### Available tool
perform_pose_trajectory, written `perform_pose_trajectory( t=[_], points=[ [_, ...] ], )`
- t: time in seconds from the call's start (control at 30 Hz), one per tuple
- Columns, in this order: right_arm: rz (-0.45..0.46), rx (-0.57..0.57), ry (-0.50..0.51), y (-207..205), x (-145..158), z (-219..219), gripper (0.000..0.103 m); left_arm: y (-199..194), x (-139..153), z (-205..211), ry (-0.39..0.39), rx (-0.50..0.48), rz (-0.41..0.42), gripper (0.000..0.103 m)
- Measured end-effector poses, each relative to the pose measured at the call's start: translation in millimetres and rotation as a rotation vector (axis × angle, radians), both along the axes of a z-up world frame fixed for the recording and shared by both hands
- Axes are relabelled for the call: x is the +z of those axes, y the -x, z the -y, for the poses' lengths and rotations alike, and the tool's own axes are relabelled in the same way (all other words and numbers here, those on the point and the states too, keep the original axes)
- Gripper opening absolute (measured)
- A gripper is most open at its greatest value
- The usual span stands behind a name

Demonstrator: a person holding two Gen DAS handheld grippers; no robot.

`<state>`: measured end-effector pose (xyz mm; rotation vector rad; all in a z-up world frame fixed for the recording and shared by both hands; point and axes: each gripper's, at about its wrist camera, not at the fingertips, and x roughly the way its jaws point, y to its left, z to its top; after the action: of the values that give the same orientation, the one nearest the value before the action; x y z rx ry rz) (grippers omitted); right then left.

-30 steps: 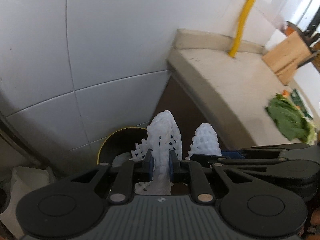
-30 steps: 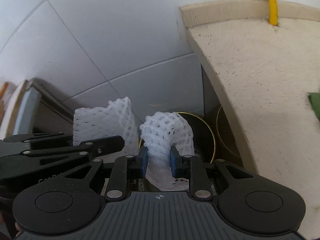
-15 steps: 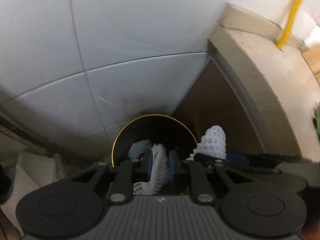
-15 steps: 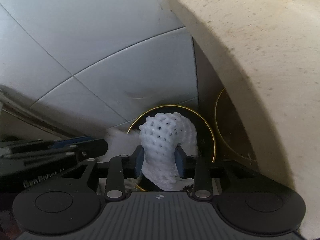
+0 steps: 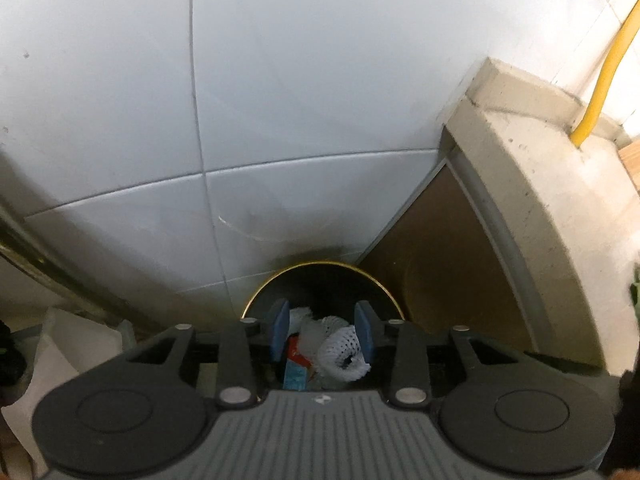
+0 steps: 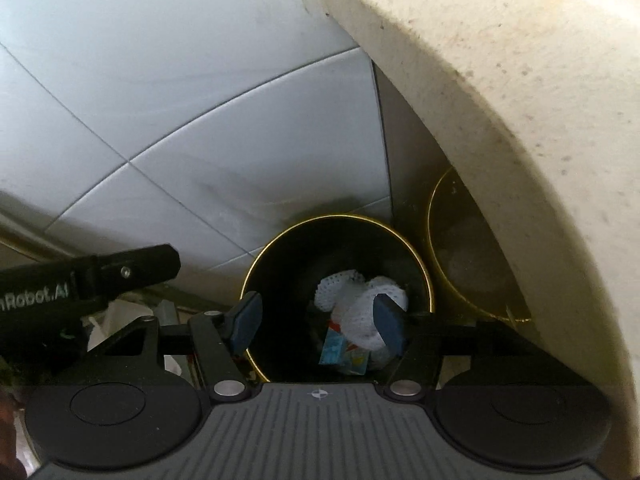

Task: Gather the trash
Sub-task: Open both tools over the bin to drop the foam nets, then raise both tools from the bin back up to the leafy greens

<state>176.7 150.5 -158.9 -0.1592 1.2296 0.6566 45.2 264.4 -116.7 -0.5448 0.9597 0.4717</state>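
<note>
A black bin with a gold rim (image 5: 320, 265) (image 6: 336, 217) stands on the floor against the tiled wall. Two white foam fruit nets (image 6: 356, 292) (image 5: 344, 350) lie inside it on other trash, including a blue carton (image 6: 334, 350). My left gripper (image 5: 322, 332) hangs over the bin mouth, its jaws opening; the pads press on nothing and the nets show below in the gap. My right gripper (image 6: 318, 322) is also above the bin, its jaws opening wide and free of the nets. An arm of the left gripper (image 6: 120, 272) reaches in from the left of the right wrist view.
A beige stone counter (image 5: 540, 200) (image 6: 520, 80) overhangs on the right, with a yellow pipe (image 5: 600, 80) rising from it. The brown cabinet side (image 5: 440, 260) beside the bin mirrors its rim. White bags (image 5: 60, 344) sit left of the bin.
Both grippers sank toward the bin and opened. The two foam nets they held have dropped out of the pads into the bin.
</note>
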Motion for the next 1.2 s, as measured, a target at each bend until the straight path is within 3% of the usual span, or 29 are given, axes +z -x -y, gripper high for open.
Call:
perform_pose_trajectory(
  t=[0.4,0.63,1.2],
  points=[
    [0.091,-0.013,-0.056,22,61,23,0.075,3,18,4,-0.051,-0.024,0.074,0.04],
    [0.153,-0.031,-0.053,31,81,34,0.077,6,28,17,-0.115,-0.078,0.097,0.041],
    [0.279,-0.11,-0.025,49,128,71,0.08,12,52,43,-0.188,-0.177,0.18,0.042]
  ],
)
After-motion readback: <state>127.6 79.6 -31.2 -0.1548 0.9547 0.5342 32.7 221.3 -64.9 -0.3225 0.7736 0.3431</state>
